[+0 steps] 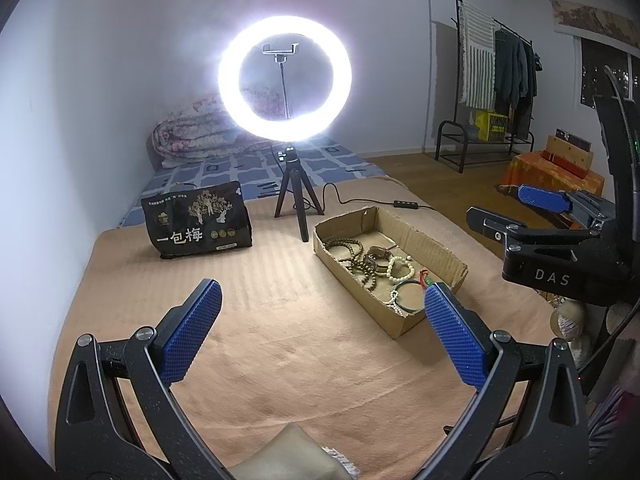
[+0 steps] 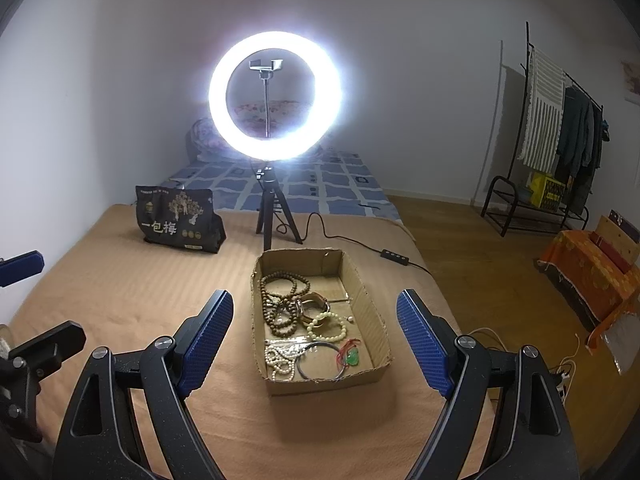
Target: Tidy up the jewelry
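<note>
Left gripper (image 1: 322, 322): I have its fingers spread wide with nothing between them, hanging above the tan blanket (image 1: 248, 344) on the bed
Right gripper (image 2: 314, 334): I see its fingers wide apart too, empty, with the cardboard box (image 2: 276, 386) framed in the gap ahead of them
Cardboard box: a shallow open tray lying flat on the blanket, in front of the tripod; from my left camera it sits to the right, its near corner just behind the right-hand blue pad
Jewelry: all of it lies inside the box
Brown bead strand (image 2: 282, 298): looped in a heap at the far left of the box
Watch (image 2: 312, 304): in the middle, touching the brown beads
Pale green bead bracelet (image 2: 328, 326): just beside the watch, toward the near side
White bead bracelet (image 2: 278, 362): near left corner
Thin dark bangle (image 2: 322, 360): lying flat along the near wall, next to the white beads
Green pendant (image 2: 352, 358): on a red cord, near right corner
Ring light (image 2: 275, 98): lit, on a small tripod (image 2: 276, 216) standing on the bed behind the box
Black snack bag (image 2: 178, 220): upright on the blanket, left of the tripod, well apart from the box
Clothes rack (image 2: 560, 136): against the far wall on the right
</note>
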The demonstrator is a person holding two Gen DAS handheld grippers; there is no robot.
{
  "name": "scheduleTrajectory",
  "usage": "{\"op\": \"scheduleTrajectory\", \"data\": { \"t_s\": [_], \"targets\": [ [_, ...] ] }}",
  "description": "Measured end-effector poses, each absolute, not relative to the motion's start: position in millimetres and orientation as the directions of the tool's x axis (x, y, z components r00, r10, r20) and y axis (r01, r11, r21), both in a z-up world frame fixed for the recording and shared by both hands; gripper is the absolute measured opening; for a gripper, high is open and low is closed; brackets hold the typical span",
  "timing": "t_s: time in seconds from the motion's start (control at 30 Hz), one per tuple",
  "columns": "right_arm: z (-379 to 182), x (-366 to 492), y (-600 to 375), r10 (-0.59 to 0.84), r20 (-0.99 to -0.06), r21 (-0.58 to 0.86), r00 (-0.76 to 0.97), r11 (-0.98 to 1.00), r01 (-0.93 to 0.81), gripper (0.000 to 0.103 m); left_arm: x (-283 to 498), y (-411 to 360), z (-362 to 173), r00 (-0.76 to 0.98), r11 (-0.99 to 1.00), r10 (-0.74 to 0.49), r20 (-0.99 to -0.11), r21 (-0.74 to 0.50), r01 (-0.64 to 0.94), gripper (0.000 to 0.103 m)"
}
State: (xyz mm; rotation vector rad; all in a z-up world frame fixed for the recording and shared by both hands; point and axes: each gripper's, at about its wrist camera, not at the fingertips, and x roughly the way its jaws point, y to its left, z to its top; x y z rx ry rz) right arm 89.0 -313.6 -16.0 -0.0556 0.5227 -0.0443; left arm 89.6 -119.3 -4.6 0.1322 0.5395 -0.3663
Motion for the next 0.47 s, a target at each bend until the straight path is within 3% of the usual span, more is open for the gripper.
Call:
{"op": "scheduleTrajectory", "data": {
  "t_s": [0.47],
  "targets": [
    [-16.8,90.0,-315.2,-0.059,-0.499,-0.064,0.864,0.997,0.031,0.084,87.5,-122.3,-7.1,0.795,0.923,-0.305,-0.524,0.042,0.382,0.103]
  ]
}}
